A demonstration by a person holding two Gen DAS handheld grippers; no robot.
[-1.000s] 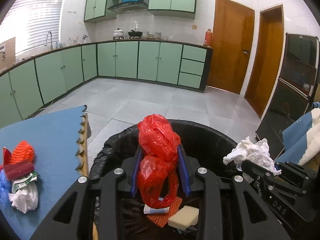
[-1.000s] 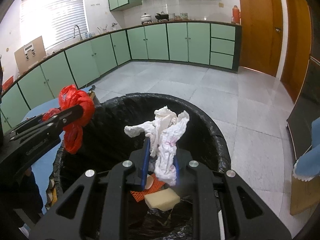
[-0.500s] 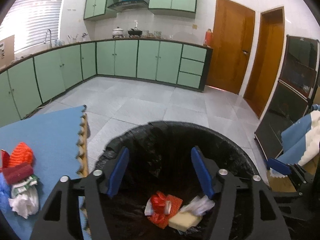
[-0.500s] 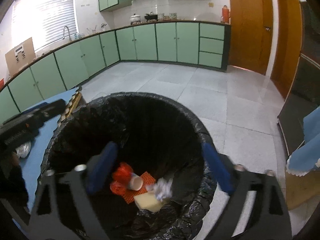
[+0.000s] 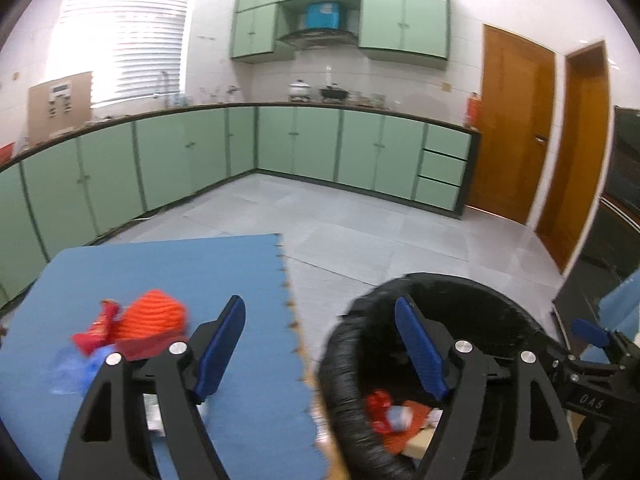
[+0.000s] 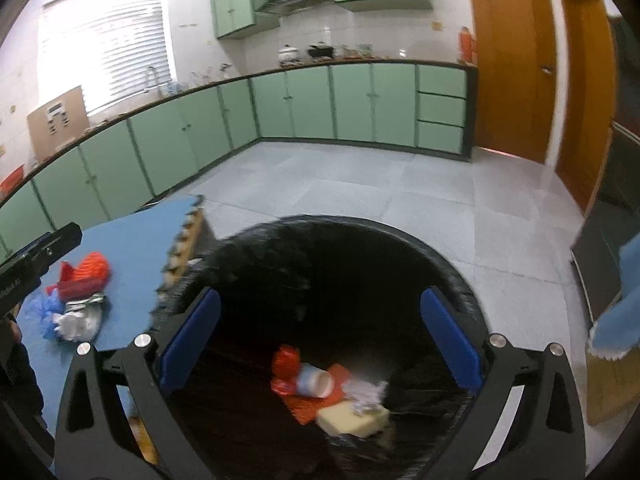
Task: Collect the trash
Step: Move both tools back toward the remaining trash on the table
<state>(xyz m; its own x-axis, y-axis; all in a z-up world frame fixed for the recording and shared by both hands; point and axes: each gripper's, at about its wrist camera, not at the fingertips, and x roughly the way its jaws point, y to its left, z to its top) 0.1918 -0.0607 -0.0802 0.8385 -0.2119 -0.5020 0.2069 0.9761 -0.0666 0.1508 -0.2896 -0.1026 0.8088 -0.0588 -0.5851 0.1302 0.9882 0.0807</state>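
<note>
Both tongs, left (image 5: 320, 356) and right (image 6: 320, 344), emptied into the bin (image 6: 452, 276) and now spread apart, are swung toward the trash pile (image 5: 132, 332) left on the blue surface (image 5: 172, 268), to be gripped next.

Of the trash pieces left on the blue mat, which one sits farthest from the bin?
The crumpled blue plastic bag, at the pile's outer edge. The orange knitted mesh and the white crumpled wrapper lie closer to the black-lined bin.
</note>
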